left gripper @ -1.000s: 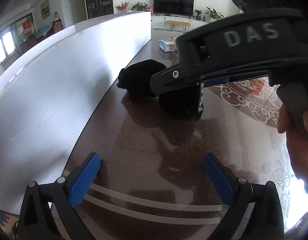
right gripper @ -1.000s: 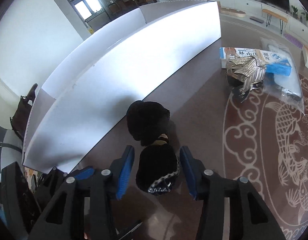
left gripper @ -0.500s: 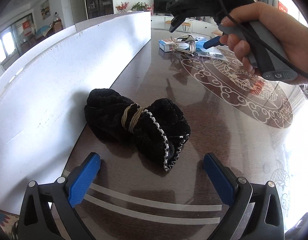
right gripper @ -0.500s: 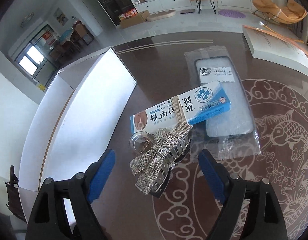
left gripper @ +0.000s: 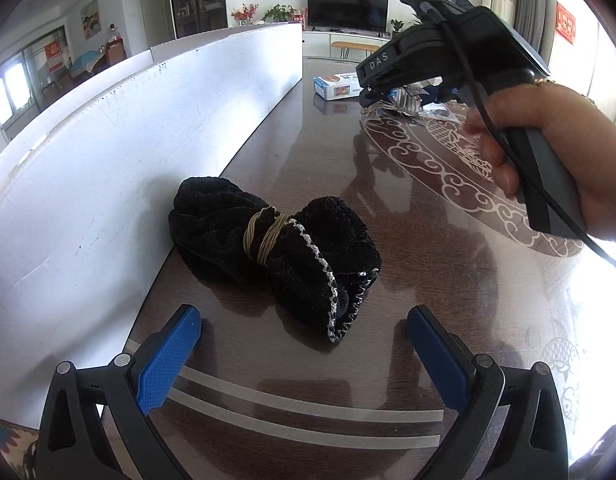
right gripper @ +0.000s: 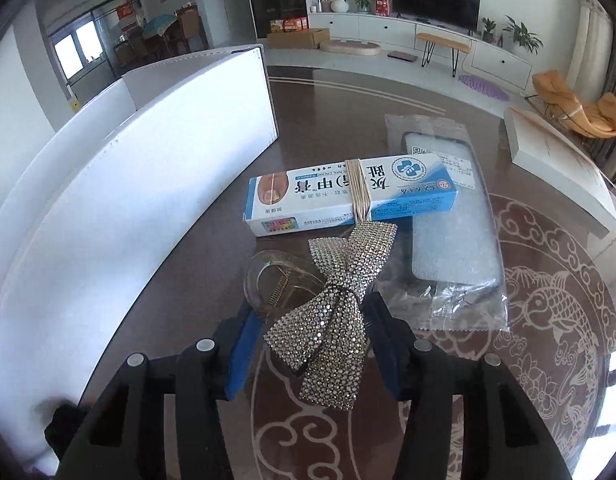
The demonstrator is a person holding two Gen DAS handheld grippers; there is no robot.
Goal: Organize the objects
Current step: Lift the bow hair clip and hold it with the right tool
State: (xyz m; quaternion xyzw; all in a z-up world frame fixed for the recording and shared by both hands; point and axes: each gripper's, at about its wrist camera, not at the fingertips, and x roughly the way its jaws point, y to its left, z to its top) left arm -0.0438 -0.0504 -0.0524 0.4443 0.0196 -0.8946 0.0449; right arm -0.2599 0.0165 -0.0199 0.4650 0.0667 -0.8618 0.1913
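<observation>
I count one black cloth bundle [left gripper: 276,248] on the counter [left gripper: 387,240], tied with one tan band [left gripper: 264,236]. Further along lies one rhinestone bow clip [right gripper: 335,308], one blue-and-white cream box [right gripper: 347,200] wrapped with one band of its own [right gripper: 357,192], and one clear plastic packet [right gripper: 447,220] holding one flat case. One white carton [right gripper: 559,168] sits at the far right edge. One long white box [right gripper: 128,184] stands along the left side. I have two grippers, each with two blue-padded fingers [left gripper: 168,356]: four fingers in all. One of my hands [left gripper: 547,140] shows.
</observation>
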